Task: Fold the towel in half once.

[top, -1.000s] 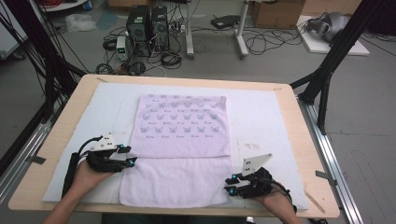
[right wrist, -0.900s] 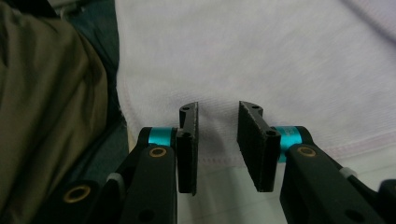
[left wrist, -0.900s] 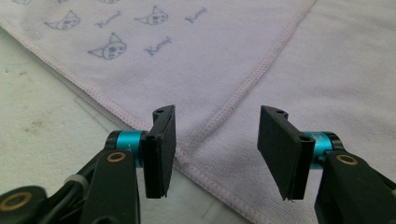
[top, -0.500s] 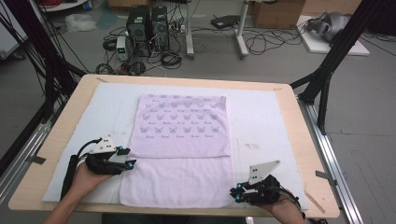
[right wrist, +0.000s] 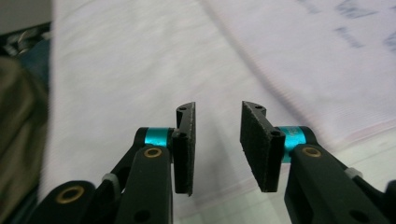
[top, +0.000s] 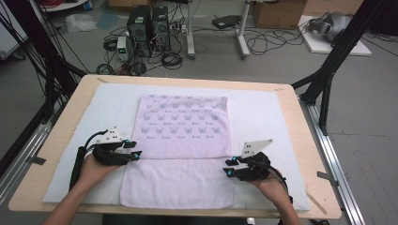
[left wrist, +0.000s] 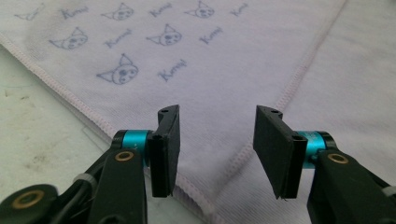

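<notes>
left claw (top: pixel 136 150): at the left end of the towel's fold step, low over the cloth. its jaws have just been closing a little yet stand moderately apart in the left gripper view, nothing pinched, with the stitched corner of the printed layer lying between and under them.
towel (top: pixel 183 140): lies flat in the middle of the tabletop on a white mat. the far part shows a printed face; the near part is a plain band reaching toward the near edge.
right claw (top: pixel 228 167): at the right side of the plain band, just near the printed layer's right near corner. its jaws have just been opening; in the right gripper view they stand a narrow gap apart, empty, with cloth beneath, slightly blurred.
progress: as i judge it, folding is underway. the cloth looks smoothed and squared, and one layer seems to overlap the other. neither corner is gripped, so the next lift and fold is yet to do.
materials: the towel is soft pale lilac cloth with a fine ribbed weave, a stitched hem and small grey cat faces with script words. it is rectangular and limp. the mat (top: pixel 263 112) is matte white; the tabletop (top: pixel 70 101) is pale wood with rounded corners. the claw pads (left wrist: pixel 169 140) are flat, black and grainy on teal collars.
</notes>
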